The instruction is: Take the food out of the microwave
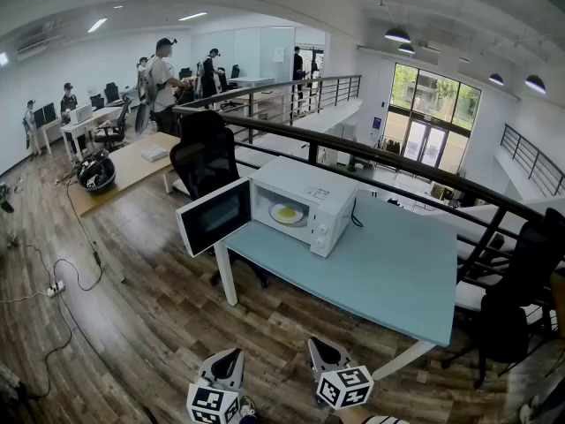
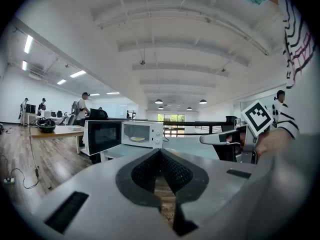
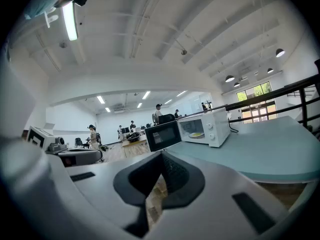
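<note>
Plate of food in open microwave: probably light, rigid, slippery; take near rim. Left tongs, right tongs closed, empty.

Head camera looks steeply down from well back onto a pale blue table, with the open microwave at twelve o'clock. Cameras on the left gripper and right gripper sit low, facing nearly level along their jaws. They see the microwave at eleven and one o'clock, seemingly from far off. All three views share it.
</note>
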The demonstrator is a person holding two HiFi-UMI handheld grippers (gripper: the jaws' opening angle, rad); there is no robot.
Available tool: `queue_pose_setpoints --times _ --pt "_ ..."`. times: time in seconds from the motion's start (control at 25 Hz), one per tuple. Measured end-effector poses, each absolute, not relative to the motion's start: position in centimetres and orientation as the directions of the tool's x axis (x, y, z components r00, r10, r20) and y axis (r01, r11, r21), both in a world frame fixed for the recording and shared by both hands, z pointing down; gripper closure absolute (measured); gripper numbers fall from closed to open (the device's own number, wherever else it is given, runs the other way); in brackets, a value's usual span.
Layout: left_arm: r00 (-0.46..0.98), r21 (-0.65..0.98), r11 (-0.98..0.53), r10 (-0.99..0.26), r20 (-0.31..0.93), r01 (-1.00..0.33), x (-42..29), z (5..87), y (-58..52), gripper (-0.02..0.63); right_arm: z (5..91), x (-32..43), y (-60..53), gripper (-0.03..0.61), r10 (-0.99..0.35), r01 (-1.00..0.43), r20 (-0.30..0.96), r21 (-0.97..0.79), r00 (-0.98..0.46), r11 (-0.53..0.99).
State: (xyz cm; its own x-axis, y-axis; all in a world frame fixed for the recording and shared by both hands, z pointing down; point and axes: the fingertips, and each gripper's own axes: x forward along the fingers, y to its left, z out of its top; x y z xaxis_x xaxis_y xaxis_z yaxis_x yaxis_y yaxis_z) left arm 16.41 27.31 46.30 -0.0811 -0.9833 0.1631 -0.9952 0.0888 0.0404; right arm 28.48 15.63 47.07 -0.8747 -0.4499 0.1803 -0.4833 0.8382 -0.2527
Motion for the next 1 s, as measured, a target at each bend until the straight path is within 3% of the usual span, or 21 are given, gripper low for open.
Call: queue_pose_setpoints --times 0.52,0.88,0.92,1.0 --pt "-0.084 0.034 0.091 -0.983 0.162 -0.995 13.0 46.0 24.6 0.591 46.9 24.8 13.4 0.552 -0.44 -0.472 0.175 -0.246 -0.881 0.847" --pt "-0.011 0.051 0.021 -0.984 0.179 -0.998 8.9 47.1 20.1 0.586 47.5 20.3 9.3 0.541 -0.514 -0.546 0.184 -0.29 -0.838 0.786" --pt "-0.003 0.052 0.013 -0.984 0.181 -0.999 8.2 47.1 19.7 0.584 47.5 19.8 8.9 0.523 -0.522 -0.554 0.185 -0.299 -0.833 0.777" --pt "0.014 0.058 -0.003 -0.983 0.186 -0.998 6.7 47.1 19.0 0.521 47.5 18.3 8.2 0.376 -0.532 -0.566 0.193 -0.312 -0.825 0.764"
